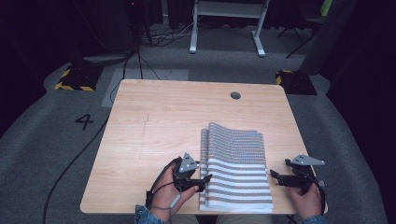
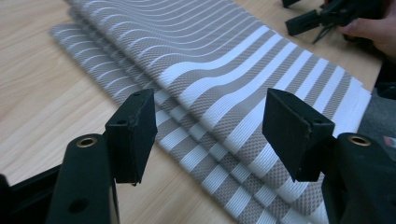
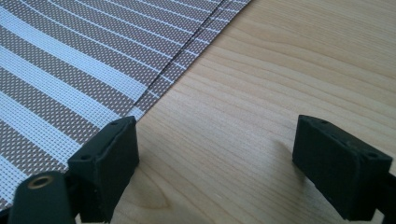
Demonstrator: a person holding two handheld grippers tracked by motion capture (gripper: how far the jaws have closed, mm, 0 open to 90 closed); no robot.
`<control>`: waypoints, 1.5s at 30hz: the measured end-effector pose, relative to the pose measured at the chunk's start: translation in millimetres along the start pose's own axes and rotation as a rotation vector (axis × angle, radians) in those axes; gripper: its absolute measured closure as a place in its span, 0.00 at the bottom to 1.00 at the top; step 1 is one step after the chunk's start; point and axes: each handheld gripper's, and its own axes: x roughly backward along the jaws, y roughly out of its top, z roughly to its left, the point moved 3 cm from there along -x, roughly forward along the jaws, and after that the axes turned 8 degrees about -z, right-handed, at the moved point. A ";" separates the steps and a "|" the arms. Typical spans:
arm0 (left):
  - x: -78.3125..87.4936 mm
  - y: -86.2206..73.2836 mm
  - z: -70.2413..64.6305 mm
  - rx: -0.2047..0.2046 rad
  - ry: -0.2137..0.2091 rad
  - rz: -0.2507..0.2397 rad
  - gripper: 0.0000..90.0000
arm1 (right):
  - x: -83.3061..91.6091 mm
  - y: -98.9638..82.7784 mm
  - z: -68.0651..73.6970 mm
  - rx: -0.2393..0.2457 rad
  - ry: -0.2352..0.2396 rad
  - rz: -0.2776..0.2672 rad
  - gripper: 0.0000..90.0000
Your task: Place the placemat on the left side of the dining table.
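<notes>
1. Wooden table (image 1: pixel 154 121), light grain, with a round cable hole (image 1: pixel 236 95) toward its far edge, well beyond both my tools.
2. A stack of grey-and-white striped woven placemats (image 1: pixel 236 163) lies on the near half of the table, between my two grippers. Its near end reaches almost to the table's front edge; the far end of the top mat curls up a little.
3. My left gripper (image 1: pixel 200 181) sits just beside the stack's left edge, near its front corner. Jaws released, spread wide, nothing between them.
4. Along the left jaws: the mats (image 2: pixel 224 88) run across ahead of and under the gap, layered edges stepped one past the other. One jaw hangs over bare wood (image 2: pixel 42 93), the other over striped weave.
5. My right hand (image 2: pixel 373 30) and its gripper appear at the far side of the stack in that same view.
6. My right gripper (image 1: pixel 279 178) is just off the stack's right edge, apart from it. Jaws released, wide, empty.
7. Along the right jaws: bare tabletop (image 3: pixel 261 84) fills the gap; the mats' edge (image 3: pixel 70 70) runs diagonally beside one jaw, very close to it. Touching or not, I cannot tell.
8. Dark cables trail from both tools toward my wrists.
</notes>
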 end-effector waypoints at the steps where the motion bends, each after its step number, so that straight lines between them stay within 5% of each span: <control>1: -9.2 -0.1 -3.5 -0.009 -0.036 0.007 0.39 | 0.0 0.0 0.0 0.000 0.000 0.000 0.16; 11: -44.7 -16.3 -3.2 0.036 -0.061 0.119 0.35 | -0.2 0.3 0.5 -0.007 0.000 -0.002 0.16; 18: -48.2 -13.2 -11.0 -0.006 -0.056 0.083 0.34 | -0.6 0.5 0.5 -0.007 -0.001 -0.004 0.16; 28: -66.7 -22.3 -20.9 -0.007 -0.099 0.129 0.33 | -0.8 0.6 0.7 -0.008 -0.002 -0.003 0.16; 34: -76.5 -23.4 -25.6 -0.027 -0.085 0.142 0.55 | -0.7 0.5 0.7 -0.006 -0.001 -0.001 0.17; 35: -75.6 -21.9 -26.4 -0.036 -0.082 0.141 0.72 | -0.8 0.5 0.7 -0.004 -0.002 -0.003 0.17; 37: -73.7 -20.1 -27.8 -0.046 -0.084 0.134 0.83 | -0.8 0.5 0.9 -0.007 -0.001 -0.003 0.17; 45: -47.1 -2.3 -33.6 -0.119 -0.041 0.037 0.98 | -0.8 0.7 0.9 -0.008 -0.002 -0.005 0.17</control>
